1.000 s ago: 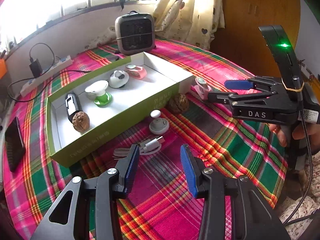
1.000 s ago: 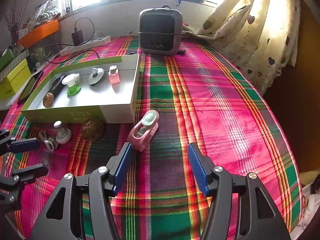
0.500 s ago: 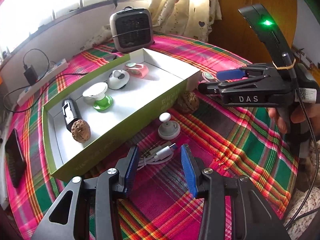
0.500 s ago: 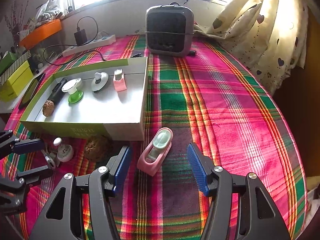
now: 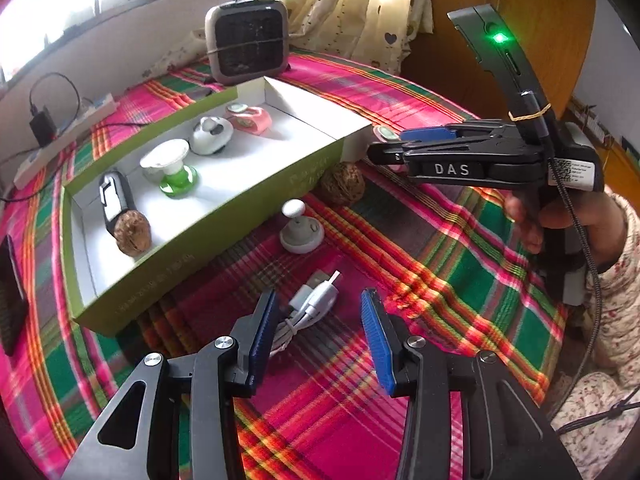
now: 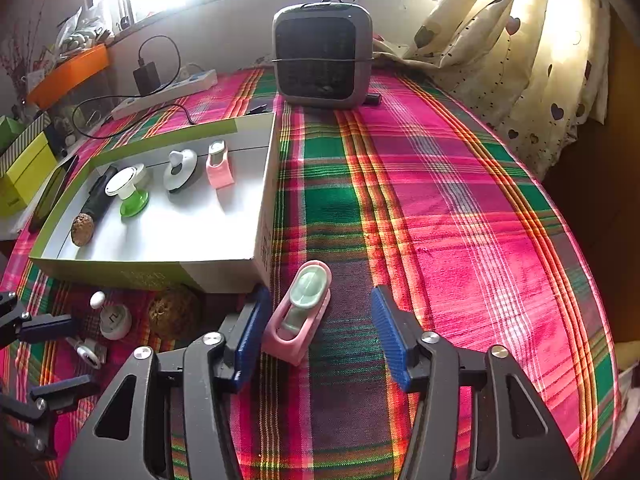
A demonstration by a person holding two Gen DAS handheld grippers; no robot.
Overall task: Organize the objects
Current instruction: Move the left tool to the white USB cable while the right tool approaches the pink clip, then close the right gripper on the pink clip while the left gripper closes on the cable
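Pink-green plaid tablecloth (image 6: pixel 460 220), window behind. Shallow green-edged white cardboard box (image 6: pixel 264 216) holding five small items. Right gripper (image 6: pixel 316 336): jaws just closing, pink plastic clip with mint insert (image 6: pixel 300 312) between pads, left pad touching, right pad apart. Left gripper (image 5: pixel 316 332): jaws apart, astride coiled white USB cable (image 5: pixel 312 304), no contact.

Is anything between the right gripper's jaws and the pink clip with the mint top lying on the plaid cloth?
Nothing visible. The pink clip with the mint top lies between the right gripper's open jaws, which have just been closing; the green-and-white box's corner stands close beside them.
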